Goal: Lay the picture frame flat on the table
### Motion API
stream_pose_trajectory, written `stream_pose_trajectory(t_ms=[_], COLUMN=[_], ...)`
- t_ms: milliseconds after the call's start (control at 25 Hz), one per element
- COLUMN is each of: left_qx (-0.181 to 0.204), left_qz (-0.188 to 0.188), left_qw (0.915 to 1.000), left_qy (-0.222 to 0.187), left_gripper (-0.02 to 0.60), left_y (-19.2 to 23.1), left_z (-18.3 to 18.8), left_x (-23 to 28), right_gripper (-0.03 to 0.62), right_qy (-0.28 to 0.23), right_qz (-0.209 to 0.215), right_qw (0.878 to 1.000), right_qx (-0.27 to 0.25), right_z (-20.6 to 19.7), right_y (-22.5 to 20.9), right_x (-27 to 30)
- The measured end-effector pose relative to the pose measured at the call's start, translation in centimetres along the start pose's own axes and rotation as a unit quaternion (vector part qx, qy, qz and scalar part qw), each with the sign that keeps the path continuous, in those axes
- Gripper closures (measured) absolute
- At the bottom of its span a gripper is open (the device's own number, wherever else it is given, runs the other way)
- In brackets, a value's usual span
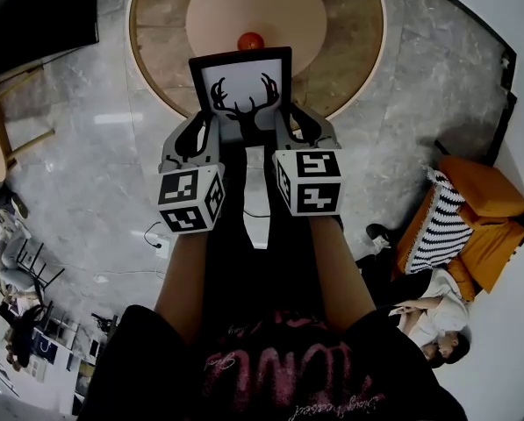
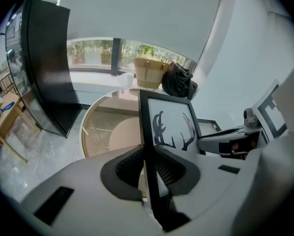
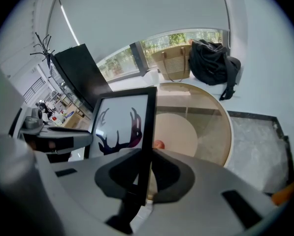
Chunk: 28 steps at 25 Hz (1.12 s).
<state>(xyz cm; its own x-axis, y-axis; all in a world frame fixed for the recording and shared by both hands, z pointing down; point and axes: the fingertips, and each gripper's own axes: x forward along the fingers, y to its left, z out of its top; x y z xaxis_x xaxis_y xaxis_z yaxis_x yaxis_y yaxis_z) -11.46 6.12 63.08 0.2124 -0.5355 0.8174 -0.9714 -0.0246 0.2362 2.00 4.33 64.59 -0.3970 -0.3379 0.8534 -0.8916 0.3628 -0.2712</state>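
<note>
A black picture frame (image 1: 241, 90) with a white print of deer antlers is held up over the near edge of the round glass table (image 1: 354, 46). My left gripper (image 1: 209, 128) is shut on its lower left side and my right gripper (image 1: 285, 125) on its lower right side. In the left gripper view the frame (image 2: 169, 127) stands edge-on between the jaws of the left gripper (image 2: 149, 168). The right gripper view shows the frame (image 3: 121, 127) clamped likewise in the right gripper (image 3: 145, 173). A small red ball (image 1: 250, 40) lies on the table beyond the frame.
An orange seat with a striped cushion (image 1: 468, 222) and a person on the floor (image 1: 428, 318) are at the right. A black cabinet (image 1: 33, 11) and wooden furniture (image 1: 7, 121) stand at the left. A basket (image 2: 149, 73) and a black bag (image 2: 179, 82) sit by the window.
</note>
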Motion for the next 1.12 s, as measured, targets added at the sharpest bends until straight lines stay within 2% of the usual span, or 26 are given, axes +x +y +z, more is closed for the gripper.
stream_pose_trajectory(t_ms=[1120], left_qx=[-0.015], left_qz=[-0.001], left_qw=[0.9979], left_qy=[0.063], left_gripper=[0.508], left_y=[1.4], left_z=[-5.3], left_x=[5.7], right_gripper=[0.513], right_qy=[0.067], right_qz=[0.002], right_qw=[0.998], right_qx=[0.019], right_z=[-5.0], right_y=[-1.8], right_x=[5.7])
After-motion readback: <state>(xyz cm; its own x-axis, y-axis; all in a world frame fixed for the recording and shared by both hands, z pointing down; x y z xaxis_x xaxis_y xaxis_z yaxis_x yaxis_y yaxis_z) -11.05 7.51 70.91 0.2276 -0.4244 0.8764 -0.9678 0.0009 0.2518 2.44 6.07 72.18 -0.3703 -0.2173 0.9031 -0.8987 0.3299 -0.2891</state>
